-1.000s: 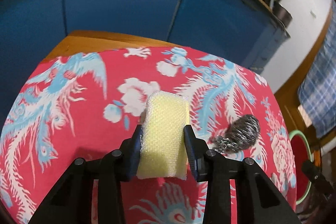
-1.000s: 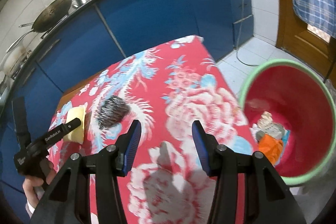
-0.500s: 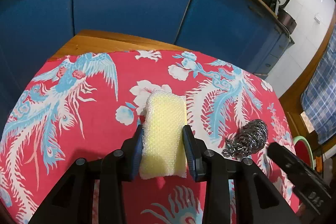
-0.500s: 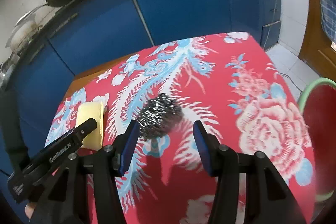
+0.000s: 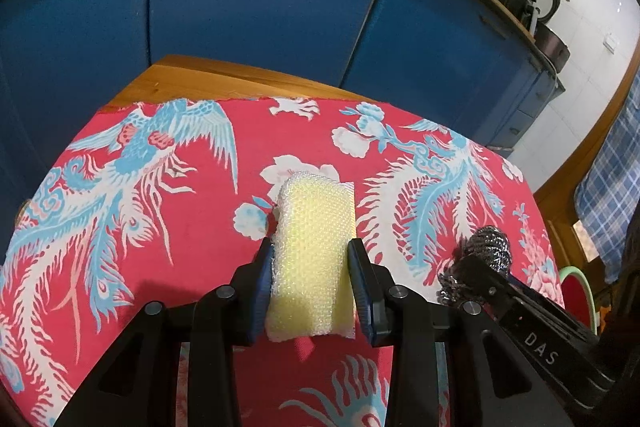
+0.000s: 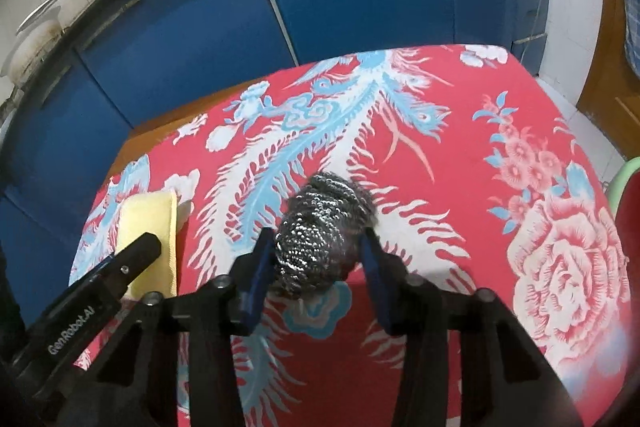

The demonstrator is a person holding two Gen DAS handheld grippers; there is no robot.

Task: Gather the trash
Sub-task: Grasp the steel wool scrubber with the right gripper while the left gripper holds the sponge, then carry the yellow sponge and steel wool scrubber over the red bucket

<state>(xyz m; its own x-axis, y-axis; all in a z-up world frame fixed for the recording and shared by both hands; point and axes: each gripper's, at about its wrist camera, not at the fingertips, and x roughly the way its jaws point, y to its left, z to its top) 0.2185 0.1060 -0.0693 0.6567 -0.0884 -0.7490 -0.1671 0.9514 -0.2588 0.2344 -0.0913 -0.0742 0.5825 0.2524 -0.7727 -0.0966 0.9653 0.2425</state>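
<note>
Two grips: left hand-held gripper (image 5: 311,281) clamps sponge (image 5: 314,255); right hand-held gripper (image 6: 318,267) closing around steel scourer (image 6: 322,231)

Black gripper (image 5: 312,283) frames, blue pads, silver screws.

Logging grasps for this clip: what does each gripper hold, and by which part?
Left gripper clamps the yellow sponge across its long sides, near its near end. Right gripper is closing around the steel wool ball, at its near half; a firm grip cannot be told.
</note>
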